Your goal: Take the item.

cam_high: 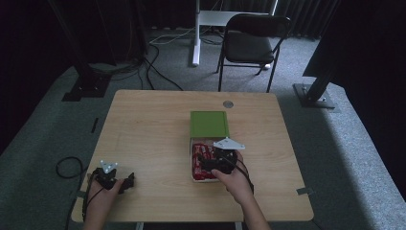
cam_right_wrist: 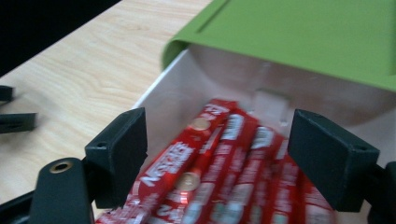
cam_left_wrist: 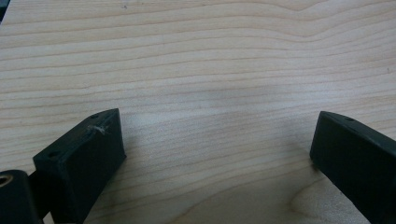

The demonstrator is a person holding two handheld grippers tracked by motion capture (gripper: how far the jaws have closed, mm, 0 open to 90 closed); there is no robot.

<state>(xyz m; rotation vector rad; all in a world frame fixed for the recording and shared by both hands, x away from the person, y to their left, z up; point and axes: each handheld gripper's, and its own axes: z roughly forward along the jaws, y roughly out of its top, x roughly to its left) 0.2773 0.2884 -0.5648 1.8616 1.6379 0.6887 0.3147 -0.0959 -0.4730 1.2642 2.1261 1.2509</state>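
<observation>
"Nestle" on red sachets point(cam_right_wrist: 187, 172)

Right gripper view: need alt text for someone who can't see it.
Two black jaws of the right gripper stand open above red foil stick sachets packed in a white rectangular box, not touching them. The box's green lid is swung back behind it, with the light wooden table at left.
</observation>
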